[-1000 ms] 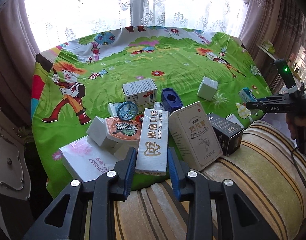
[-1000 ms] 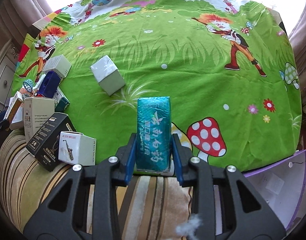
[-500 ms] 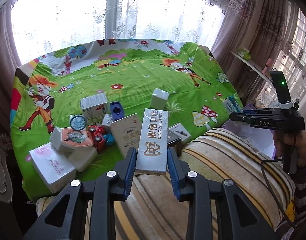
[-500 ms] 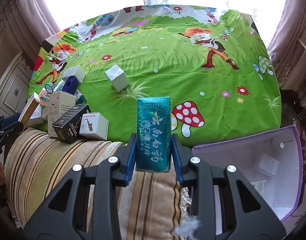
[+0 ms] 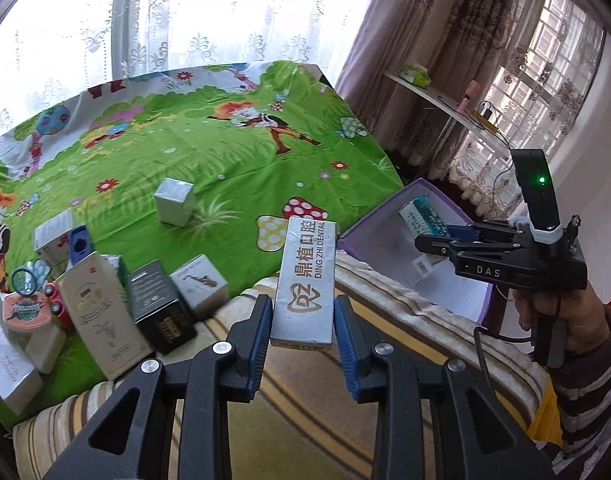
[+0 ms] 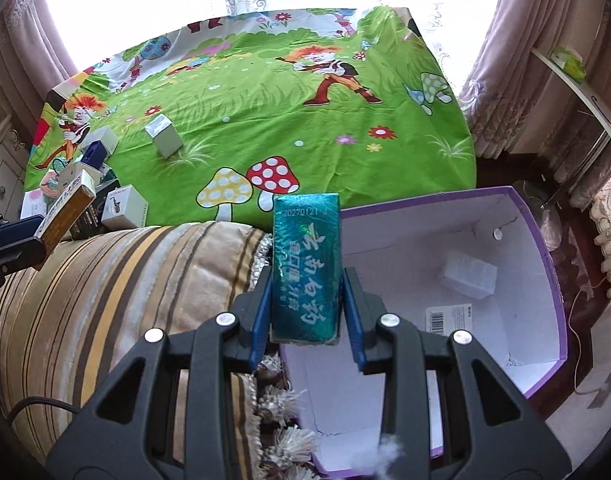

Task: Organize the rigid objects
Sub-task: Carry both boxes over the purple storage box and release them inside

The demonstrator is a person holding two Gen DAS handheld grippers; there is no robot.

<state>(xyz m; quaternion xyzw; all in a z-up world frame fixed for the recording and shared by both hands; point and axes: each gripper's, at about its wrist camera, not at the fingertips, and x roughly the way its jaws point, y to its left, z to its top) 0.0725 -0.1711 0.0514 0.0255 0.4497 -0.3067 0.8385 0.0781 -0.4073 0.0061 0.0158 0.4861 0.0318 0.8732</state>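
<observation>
Right gripper [image 6: 307, 316] clamped on teal foil-wrapped rectangular box [image 6: 306, 268], above purple-walled white cardboard bin [image 6: 545, 280]. Left gripper [image 5: 303, 340] clamped on silver dental carton [image 5: 307, 282], over striped cushion [image 5: 305, 396].

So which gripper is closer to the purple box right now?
Right. The right gripper holds the teal box over the purple box's near edge; the left gripper, holding the dental box, is over the cushion beside it.

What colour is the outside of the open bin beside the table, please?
Purple outside, white inside; the bin shows best in the right wrist view.
</observation>
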